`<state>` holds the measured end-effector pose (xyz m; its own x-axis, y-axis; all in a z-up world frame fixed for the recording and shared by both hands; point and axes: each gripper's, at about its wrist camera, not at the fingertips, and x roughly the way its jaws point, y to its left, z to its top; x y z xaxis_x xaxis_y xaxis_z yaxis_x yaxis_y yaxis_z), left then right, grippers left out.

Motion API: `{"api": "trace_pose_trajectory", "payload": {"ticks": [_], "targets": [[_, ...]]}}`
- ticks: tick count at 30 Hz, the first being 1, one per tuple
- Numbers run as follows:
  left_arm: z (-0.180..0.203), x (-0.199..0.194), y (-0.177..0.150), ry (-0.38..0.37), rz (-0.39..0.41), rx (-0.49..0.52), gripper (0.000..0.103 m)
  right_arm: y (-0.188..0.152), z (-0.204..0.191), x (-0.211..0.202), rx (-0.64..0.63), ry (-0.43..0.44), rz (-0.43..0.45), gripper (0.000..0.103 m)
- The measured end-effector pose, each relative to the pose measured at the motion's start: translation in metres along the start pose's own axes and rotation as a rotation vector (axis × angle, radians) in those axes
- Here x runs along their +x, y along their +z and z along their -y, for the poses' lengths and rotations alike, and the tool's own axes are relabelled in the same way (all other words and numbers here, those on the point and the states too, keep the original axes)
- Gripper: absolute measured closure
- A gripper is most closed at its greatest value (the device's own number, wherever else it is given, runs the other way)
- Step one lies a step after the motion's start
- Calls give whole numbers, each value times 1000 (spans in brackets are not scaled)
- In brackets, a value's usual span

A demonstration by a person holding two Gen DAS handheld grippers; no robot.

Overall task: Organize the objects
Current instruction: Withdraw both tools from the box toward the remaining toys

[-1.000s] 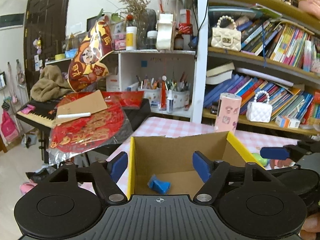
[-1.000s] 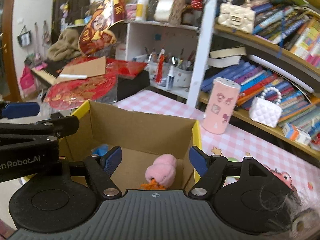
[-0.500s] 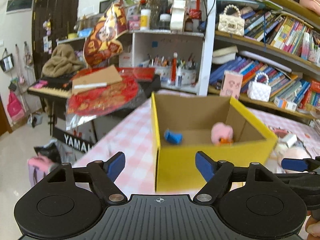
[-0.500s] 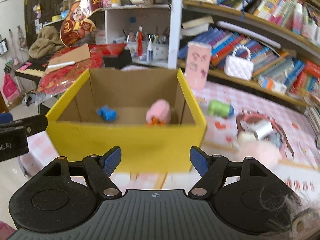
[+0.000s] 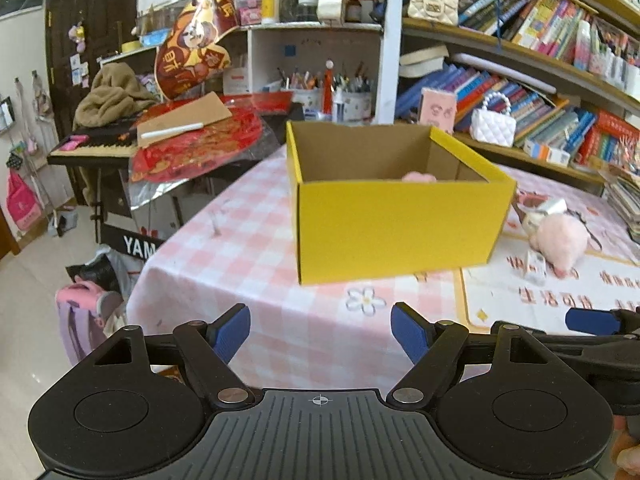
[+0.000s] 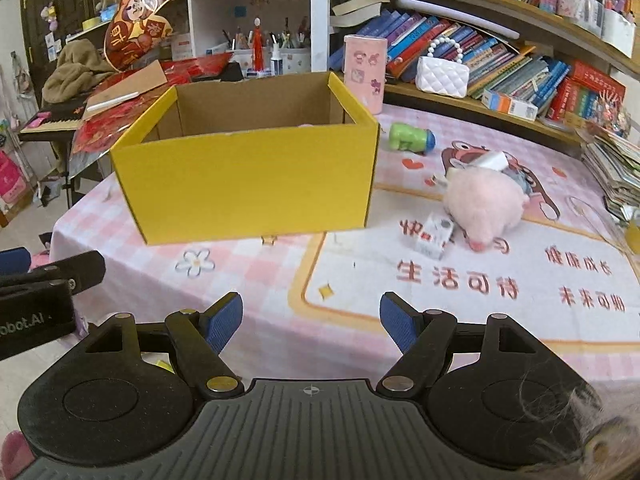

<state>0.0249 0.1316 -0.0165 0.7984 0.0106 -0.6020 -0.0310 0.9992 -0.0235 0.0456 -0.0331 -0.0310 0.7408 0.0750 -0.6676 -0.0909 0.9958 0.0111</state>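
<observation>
Yellow box (image 6: 256, 184) interior largely hidden by its front wall. Left gripper (image 5: 320, 334) and right gripper (image 6: 311, 322) are spread, nothing held.

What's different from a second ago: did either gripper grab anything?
No. Both the left gripper and right gripper pulled back from over the yellow box, open and empty. The box itself stayed put on the table, small pink toy inside.

One yellow box (image 6: 252, 184), one pink plush (image 6: 484, 204), one green toy (image 6: 410, 138), two white handbags (image 5: 493, 127)
</observation>
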Motion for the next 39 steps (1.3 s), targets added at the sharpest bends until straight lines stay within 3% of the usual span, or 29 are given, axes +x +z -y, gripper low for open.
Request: {"api": "trace_pose_trajectory", "payload": {"ticks": [7, 21, 32, 39], "targets": [[17, -1, -9, -90, -51, 34, 23, -11, 20, -13, 93, -63, -9, 27], [67, 4, -8, -237, -51, 169, 18, -23, 61, -30, 198, -220, -10, 23], [109, 25, 0, -303, -89, 175, 18, -20, 99, -23, 201, -298, -35, 23], [140, 43, 13, -307, -102, 173, 18, -8, 130, -9, 199, -313, -51, 22]]}}
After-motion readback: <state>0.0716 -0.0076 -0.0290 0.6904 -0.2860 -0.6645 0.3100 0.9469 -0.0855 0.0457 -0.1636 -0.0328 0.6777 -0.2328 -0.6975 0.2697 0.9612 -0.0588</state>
